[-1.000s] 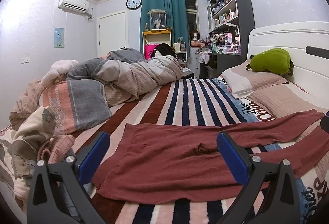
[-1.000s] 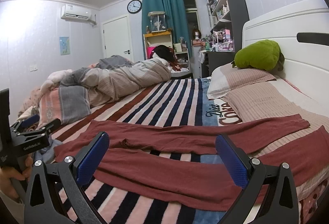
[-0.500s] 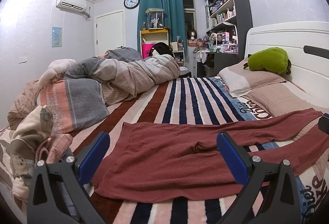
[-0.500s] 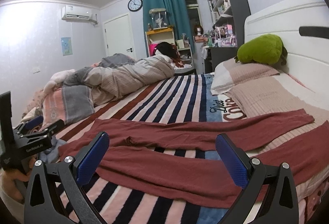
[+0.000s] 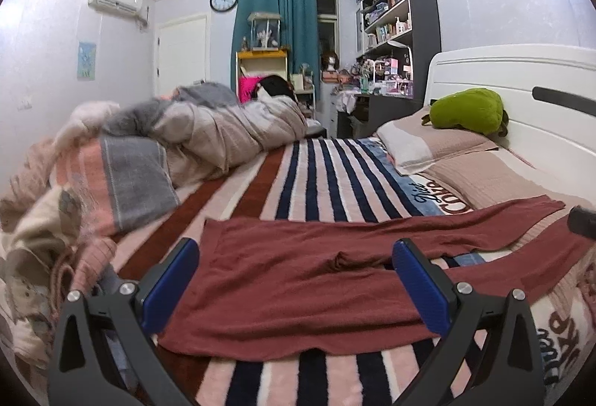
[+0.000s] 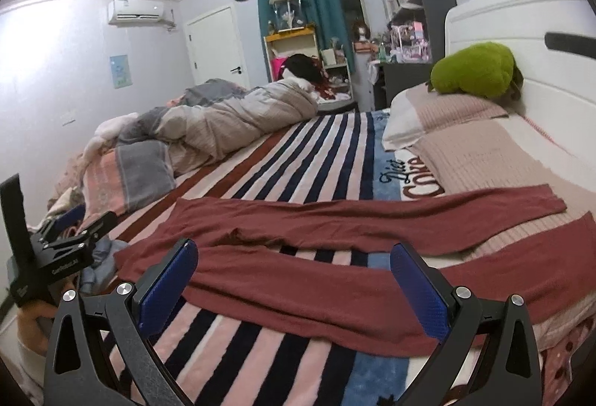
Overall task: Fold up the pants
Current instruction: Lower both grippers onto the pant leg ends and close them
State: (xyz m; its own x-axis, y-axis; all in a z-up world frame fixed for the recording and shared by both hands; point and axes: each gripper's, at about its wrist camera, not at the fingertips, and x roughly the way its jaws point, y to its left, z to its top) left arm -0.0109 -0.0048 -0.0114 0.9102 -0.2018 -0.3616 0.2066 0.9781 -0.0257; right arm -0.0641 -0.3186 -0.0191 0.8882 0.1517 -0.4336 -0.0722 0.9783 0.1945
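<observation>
Dark red pants (image 5: 298, 279) are seen laid flat across the striped blanket (image 5: 320, 175) of the bed, waistband toward the left, both legs spread apart and running right toward the pillows (image 5: 439, 145). In the right wrist view the pants (image 6: 335, 257) are seen with the far leg reaching onto a beige pillow (image 6: 484, 160) and the near leg running toward the bed's right edge; a strip of blanket is exposed between the legs.

The left claw (image 5: 296, 279) is held wide, blue pads apart, nothing gripped; it is positioned above the waist and seat of the pants, near the bed's front edge. The same left claw (image 6: 70, 227) is seen from the side in the right wrist view, just beside the waistband end; contact with the cloth cannot be told.

The right claw (image 6: 294, 279) is likewise held wide and empty, framing the near leg of the pants.

A green plush toy (image 5: 467, 111) is noted on the far pillow against the white headboard (image 5: 521, 70). A rumpled duvet (image 5: 208, 130) is piled along the left side of the bed.
</observation>
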